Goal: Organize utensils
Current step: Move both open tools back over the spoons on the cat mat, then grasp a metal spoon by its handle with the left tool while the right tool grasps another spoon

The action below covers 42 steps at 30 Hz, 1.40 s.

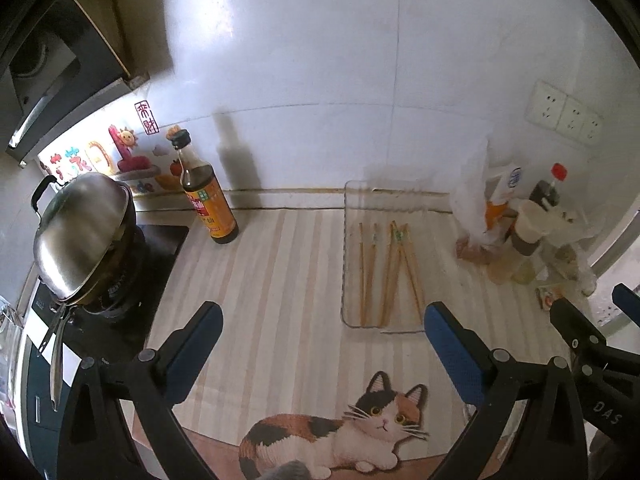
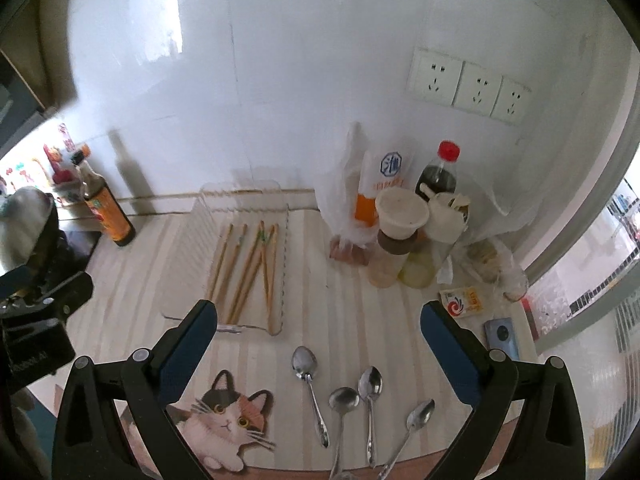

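Several wooden chopsticks (image 1: 386,272) lie in a clear plastic tray (image 1: 349,322) on the striped mat; they also show in the right wrist view (image 2: 248,272), inside the tray (image 2: 285,264). Several metal spoons (image 2: 308,376) lie on the mat in front of the tray, between my right gripper's fingers. My left gripper (image 1: 322,326) is open and empty, above the mat just short of the tray. My right gripper (image 2: 318,324) is open and empty, above the spoons. The right gripper's fingers (image 1: 576,320) show at the right edge of the left wrist view.
A dark sauce bottle (image 1: 206,196) stands at the back left beside a stove with a lidded steel wok (image 1: 80,236). Jars, bottles and a plastic bag (image 2: 404,224) crowd the back right. A small packet (image 2: 464,300) and a blue phone (image 2: 502,336) lie at right.
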Each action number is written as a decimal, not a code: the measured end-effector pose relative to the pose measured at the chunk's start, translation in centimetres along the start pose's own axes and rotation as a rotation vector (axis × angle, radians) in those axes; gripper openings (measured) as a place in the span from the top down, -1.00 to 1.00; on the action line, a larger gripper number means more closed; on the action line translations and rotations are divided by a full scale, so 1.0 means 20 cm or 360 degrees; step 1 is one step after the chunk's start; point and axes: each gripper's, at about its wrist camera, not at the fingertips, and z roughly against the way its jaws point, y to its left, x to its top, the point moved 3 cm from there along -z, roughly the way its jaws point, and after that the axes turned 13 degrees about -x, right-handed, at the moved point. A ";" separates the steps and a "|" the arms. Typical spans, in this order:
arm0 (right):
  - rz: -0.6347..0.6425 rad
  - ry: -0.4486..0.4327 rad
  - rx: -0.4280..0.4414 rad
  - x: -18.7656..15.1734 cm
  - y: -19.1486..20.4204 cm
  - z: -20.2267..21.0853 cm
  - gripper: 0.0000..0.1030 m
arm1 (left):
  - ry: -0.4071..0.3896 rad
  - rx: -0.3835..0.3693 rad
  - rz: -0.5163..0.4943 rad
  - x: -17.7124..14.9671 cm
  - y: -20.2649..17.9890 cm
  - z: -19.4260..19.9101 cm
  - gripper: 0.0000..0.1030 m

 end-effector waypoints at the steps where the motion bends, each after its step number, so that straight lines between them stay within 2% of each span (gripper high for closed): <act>1: -0.0010 -0.0007 0.0014 0.00 -0.01 0.03 -1.00 | -0.0006 -0.0005 0.0004 0.00 0.00 0.02 -1.00; 8: -0.0057 -0.0019 0.0075 -0.02 -0.05 0.11 -1.00 | -0.0027 -0.0016 0.0018 -0.03 -0.01 0.10 -1.00; 15: -0.0218 -0.0014 0.0241 -0.04 -0.16 0.08 -1.00 | -0.0040 0.0092 0.0024 -0.06 -0.02 0.10 -1.00; 18: -0.0273 0.0037 0.0235 -0.08 -0.23 0.01 -1.00 | 0.0007 0.0109 0.0011 -0.09 -0.04 0.03 -1.00; 21: -0.0350 0.0159 0.0218 -0.16 -0.33 -0.12 -0.98 | 0.0089 0.0105 0.0011 -0.14 -0.08 -0.07 -1.00; 22: -0.0381 0.0208 0.0213 -0.20 -0.37 -0.17 -0.94 | 0.0126 0.0099 0.0007 -0.17 -0.10 -0.11 -1.00; 23: -0.0410 0.0254 0.0200 -0.24 -0.42 -0.21 -0.77 | 0.0174 0.0083 0.0003 -0.19 -0.12 -0.16 -1.00; 24: -0.0438 0.0318 0.0180 -0.30 -0.47 -0.27 -0.49 | 0.0222 0.0068 -0.0002 -0.23 -0.15 -0.21 -1.00; 25: -0.0465 0.0383 0.0161 -0.35 -0.52 -0.34 -0.38 | 0.0275 0.0049 -0.0009 -0.26 -0.18 -0.27 -1.00; 31: -0.0612 0.0597 0.0029 -0.64 -0.78 -0.57 0.02 | 0.0681 -0.0129 -0.0050 -0.50 -0.42 -0.67 -0.98; 32: -0.0627 0.0623 0.0015 -0.68 -0.81 -0.60 0.15 | 0.0744 -0.0170 -0.0049 -0.54 -0.47 -0.73 -0.90; 36: -0.0669 0.0715 -0.0049 -0.83 -0.94 -0.70 0.31 | 0.0922 -0.0253 -0.0048 -0.65 -0.62 -0.95 -0.58; 41: -0.0730 0.0830 -0.0077 -0.99 -1.04 -0.80 0.32 | 0.1018 -0.0244 -0.0042 -0.71 -0.71 -1.15 0.08; 42: -0.0741 0.0857 -0.0072 -1.02 -1.04 -0.82 0.31 | 0.1023 -0.0235 -0.0038 -0.71 -0.72 -1.17 0.12</act>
